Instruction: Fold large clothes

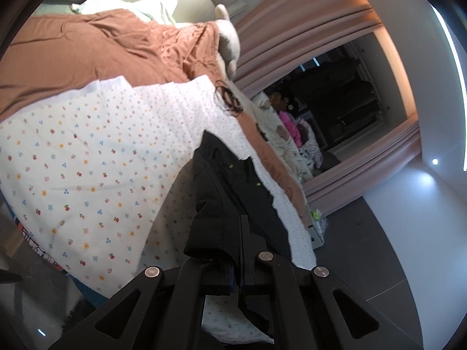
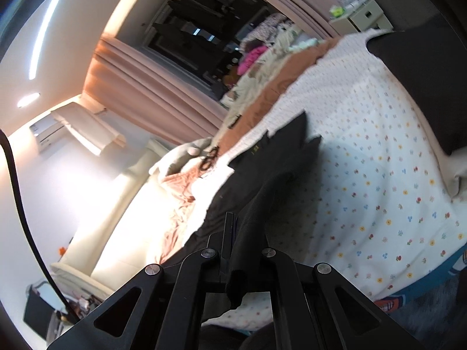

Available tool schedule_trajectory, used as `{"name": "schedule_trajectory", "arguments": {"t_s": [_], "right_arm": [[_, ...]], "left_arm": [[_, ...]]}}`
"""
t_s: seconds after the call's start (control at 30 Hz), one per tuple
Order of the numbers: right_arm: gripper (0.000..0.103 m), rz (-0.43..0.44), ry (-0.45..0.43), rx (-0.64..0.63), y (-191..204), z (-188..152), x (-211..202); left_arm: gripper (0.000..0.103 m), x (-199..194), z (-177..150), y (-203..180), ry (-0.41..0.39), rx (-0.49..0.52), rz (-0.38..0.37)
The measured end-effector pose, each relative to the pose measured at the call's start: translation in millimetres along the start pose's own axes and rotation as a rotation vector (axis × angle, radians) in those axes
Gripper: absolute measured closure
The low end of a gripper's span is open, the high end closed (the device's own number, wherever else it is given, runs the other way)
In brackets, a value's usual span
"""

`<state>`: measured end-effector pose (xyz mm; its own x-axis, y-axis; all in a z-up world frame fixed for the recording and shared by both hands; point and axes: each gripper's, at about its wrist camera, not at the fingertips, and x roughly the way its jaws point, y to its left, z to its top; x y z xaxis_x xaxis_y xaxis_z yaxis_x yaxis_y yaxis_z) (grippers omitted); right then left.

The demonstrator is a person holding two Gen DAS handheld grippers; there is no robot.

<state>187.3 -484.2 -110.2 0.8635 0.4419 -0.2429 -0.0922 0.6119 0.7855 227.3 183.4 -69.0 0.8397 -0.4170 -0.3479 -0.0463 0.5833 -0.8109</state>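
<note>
- Bedroom scene, viewed from two wrist cameras tilted steeply, with a bed (image 1: 87,160) covered by a white floral sheet (image 2: 379,175) used as the folding surface.
- A black garment (image 1: 230,180) is held up off the sheet, stretched between both tools, apparently so it can hang flat before being folded.
- The left gripper (image 1: 236,250) is seen closed tight on an edge of the black cloth, which drapes over and between its fingers.
- The right gripper (image 2: 236,250) is likewise clamped on another edge of the same garment, with a loose end hanging below.
- A rust-brown blanket (image 1: 102,46) and pale pillows (image 1: 140,5) are bunched toward the head of the bed, leaving the floral area free for the work.
- More clothes are piled (image 2: 262,55) along the far side, near pink curtains (image 1: 306,29), probably awaiting folding.
</note>
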Motion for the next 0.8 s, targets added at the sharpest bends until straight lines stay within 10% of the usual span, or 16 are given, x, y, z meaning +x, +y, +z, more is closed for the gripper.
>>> {"name": "schedule_trajectory", "arguments": {"t_s": [0.8], "right_arm": [[0.099,0.178,-0.146,-0.150,98.9,-4.3,-121.8]], "left_arm": [[0.102,-168.8,-13.8,-88.1,-0.196,0.082,-0.164]]}}
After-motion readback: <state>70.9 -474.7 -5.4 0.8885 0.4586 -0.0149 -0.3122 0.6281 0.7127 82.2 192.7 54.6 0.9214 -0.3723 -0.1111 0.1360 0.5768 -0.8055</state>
